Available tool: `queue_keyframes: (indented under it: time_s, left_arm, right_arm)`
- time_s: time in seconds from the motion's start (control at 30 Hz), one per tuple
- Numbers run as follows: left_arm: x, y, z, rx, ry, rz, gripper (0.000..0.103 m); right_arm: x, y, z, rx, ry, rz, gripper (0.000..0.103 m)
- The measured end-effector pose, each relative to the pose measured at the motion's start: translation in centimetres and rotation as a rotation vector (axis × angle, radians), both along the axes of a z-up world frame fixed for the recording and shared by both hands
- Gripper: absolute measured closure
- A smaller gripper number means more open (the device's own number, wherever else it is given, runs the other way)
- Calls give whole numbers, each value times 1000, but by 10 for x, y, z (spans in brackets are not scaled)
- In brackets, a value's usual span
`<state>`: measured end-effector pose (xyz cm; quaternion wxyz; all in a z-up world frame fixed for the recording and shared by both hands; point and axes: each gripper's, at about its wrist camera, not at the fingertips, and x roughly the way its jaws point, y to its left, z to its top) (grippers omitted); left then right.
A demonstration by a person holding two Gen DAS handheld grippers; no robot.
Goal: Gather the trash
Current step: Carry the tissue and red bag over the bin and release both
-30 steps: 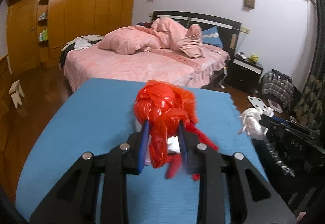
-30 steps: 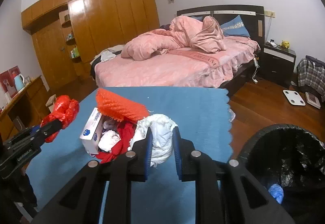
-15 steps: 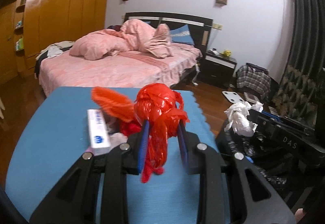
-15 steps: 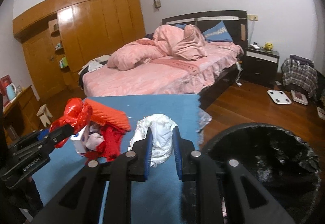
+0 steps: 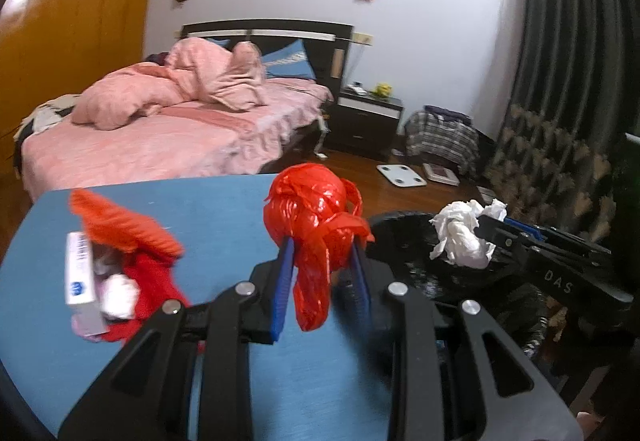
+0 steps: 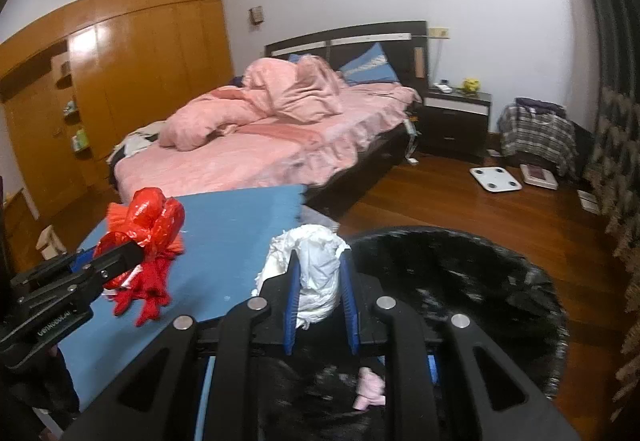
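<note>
— Red plastic first: what has hold of it?
— The left gripper [image 5: 322, 261] is clamped on a knotted red bag [image 5: 316, 225], whose tail hangs down between the blue pads. It is held up above the blue counter [image 5: 216, 209], close to the counter's right edge.

— And the other side?
— The right gripper [image 6: 318, 281] is closed on a crumpled white wad of paper [image 6: 316, 265]. It sits over the near rim of a black-lined bin [image 6: 460, 273], which stands just beside the counter. Down inside the bin a small pink scrap [image 6: 370, 389] shows between the gripper's arms.

— What is left on the counter?
— A little heap to the left: an orange bristly thing [image 5: 120, 229] on top, red cloth [image 5: 148, 281] under it, a white box with blue print [image 5: 80, 273] at its left side and a pale crumpled piece [image 5: 118, 291] beside the box. The heap is blurred, so finer detail I cannot tell.

— Farther off?
— Wooden floor, with a white scale [image 6: 496, 179] lying on it and a plaid bundle [image 6: 538, 133] behind that. A bed [image 6: 240, 161] with pink sheets and a rumpled pink quilt stands past the counter, a dark nightstand [image 6: 456, 121] at its right, wooden wardrobes [image 6: 132, 81] along the left wall.
</note>
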<state>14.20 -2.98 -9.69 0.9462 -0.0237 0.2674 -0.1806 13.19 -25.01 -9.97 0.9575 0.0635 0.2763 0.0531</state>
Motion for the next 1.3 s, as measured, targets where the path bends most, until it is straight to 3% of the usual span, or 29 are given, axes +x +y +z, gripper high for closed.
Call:
queue_keyframes:
  time_s: [0.47, 0.73, 0.83, 0.9, 0.97, 1.03, 1.1, 1.23, 1.3]
  left_arm:
    - [12, -87, -18, 3, 24, -182, 76]
    - [24, -117, -25, -13, 51, -233, 75]
    - [28, -120, -28, -16, 66, -248, 71]
    - [30, -119, -30, -20, 74, -253, 56]
    - [29, -118, -30, -29, 72, -252, 43]
    - [28, -116, -29, -30, 65, -245, 37]
    - [27, -114, -27, -28, 61, -227, 29]
    - [28, -96, -20, -20, 40, -156, 17]
    - [29, -87, -18, -10, 33, -120, 14]
  right_arm:
    - [-17, -79, -12, -4, 25, -164, 84]
    - [-14, -105, -22, -9, 50, -218, 84]
    - [-12, -111, -27, -12, 59, -232, 82]
    - [-10, -115, -30, -13, 68, -247, 79]
    - [-10, -118, -34, -12, 75, -261, 69]
    - [-10, -120, -35, -9, 80, -276, 51]
    - [-10, -121, -36, -5, 80, -287, 43]
    - [-13, -119, -35, -21, 70, -315, 8]
    - [-13, -117, -34, -17, 68, -317, 6]
